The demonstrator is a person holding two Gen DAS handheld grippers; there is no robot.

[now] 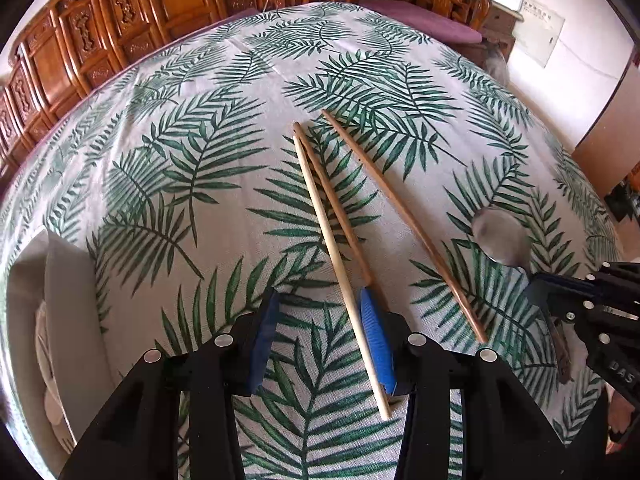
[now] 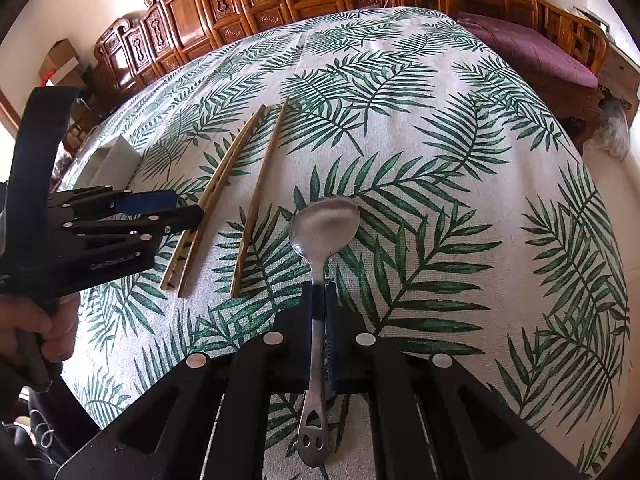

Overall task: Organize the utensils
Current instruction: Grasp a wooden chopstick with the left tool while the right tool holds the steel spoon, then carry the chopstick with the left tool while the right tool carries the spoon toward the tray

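Two grippers low over a leaf-print tabletop, one clamped on a spoon, the other half open around chopsticks.

Nearest, the right gripper (image 2: 320, 304) has its jaws pinched tight on the handle of a metal spoon (image 2: 324, 224), whose bowl points away over the tabletop (image 2: 460, 160). The left gripper (image 1: 316, 316) stands with its jaws partly open; a pale chopstick (image 1: 340, 264) runs between the blue pads (image 1: 376, 332), close against the right one, though a grip cannot be told. A darker chopstick (image 1: 332, 200) lies just beside it, their far ends touching, and a third chopstick (image 1: 404, 220) lies apart toward the spoon. A white container (image 1: 76, 312) sits at the left edge. Beyond the tabletop stand carved wooden cabinets (image 2: 248, 4) and a bench with a purple cushion (image 2: 532, 52).
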